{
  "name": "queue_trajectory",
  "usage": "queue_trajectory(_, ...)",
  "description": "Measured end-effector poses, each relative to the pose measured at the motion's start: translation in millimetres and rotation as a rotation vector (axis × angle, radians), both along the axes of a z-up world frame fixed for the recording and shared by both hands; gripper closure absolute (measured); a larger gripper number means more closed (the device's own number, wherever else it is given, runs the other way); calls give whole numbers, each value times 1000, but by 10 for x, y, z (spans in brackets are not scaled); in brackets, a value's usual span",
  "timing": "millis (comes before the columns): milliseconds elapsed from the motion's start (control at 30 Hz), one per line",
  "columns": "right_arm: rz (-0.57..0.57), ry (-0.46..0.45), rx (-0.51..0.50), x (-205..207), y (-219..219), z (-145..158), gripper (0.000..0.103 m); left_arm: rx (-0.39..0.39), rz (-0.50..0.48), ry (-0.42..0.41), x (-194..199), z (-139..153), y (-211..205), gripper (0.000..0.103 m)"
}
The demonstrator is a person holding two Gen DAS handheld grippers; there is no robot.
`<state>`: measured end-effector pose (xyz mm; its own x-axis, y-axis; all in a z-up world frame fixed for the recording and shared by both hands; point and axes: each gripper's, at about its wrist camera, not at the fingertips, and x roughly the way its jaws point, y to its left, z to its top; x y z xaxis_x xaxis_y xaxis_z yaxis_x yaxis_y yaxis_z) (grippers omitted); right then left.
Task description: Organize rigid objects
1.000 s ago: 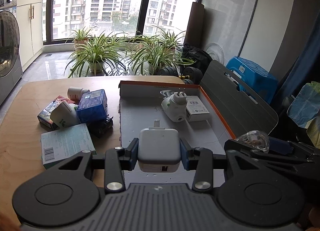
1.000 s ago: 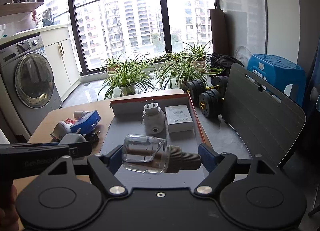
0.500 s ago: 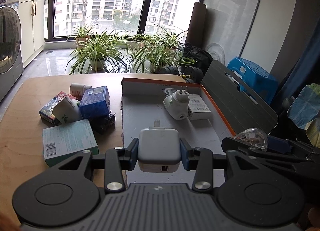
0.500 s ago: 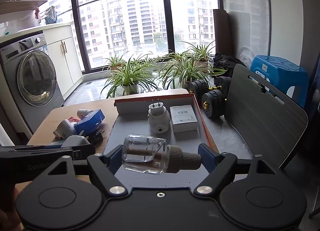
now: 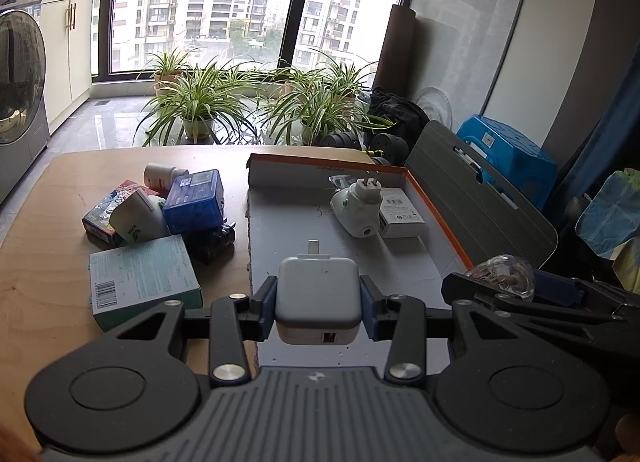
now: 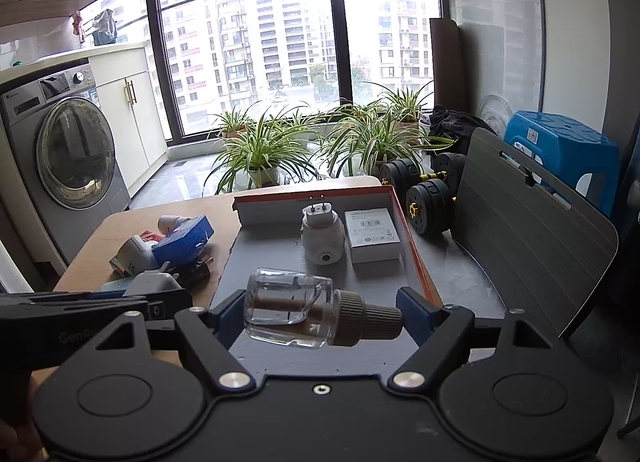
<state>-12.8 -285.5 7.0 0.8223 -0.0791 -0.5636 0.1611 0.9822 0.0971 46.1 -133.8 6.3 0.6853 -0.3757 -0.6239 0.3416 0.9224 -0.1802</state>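
Note:
My left gripper (image 5: 318,298) is shut on a white square charger (image 5: 317,296), held over the near end of the grey, orange-rimmed box lid (image 5: 440,221). My right gripper (image 6: 320,312) is shut on a clear glass bottle with a ribbed beige cap (image 6: 292,312), lying sideways between the pads, over the lid's near right part (image 6: 416,250). In the lid's far right corner lie a white plug-in device (image 5: 358,207) (image 6: 322,236) and a small white box (image 5: 400,213) (image 6: 372,234).
On the wooden table (image 5: 40,282) left of the lid lie a teal box (image 5: 142,280), a blue box (image 5: 194,201), a red packet (image 5: 106,211), a white pill bottle (image 5: 160,175) and a black item (image 5: 212,240). A grey board (image 5: 480,205) leans at the right. Dumbbells (image 6: 428,197) and plants stand beyond.
Both grippers have drawn back and risen slightly, so the table and lid look farther away. Each still holds its object.

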Motion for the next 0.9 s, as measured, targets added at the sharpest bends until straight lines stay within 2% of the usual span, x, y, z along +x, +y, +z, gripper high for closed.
queue_trajectory(900, 1, 7, 2, 10, 26, -60, 8, 0, 9, 8, 3, -38, 7, 61)
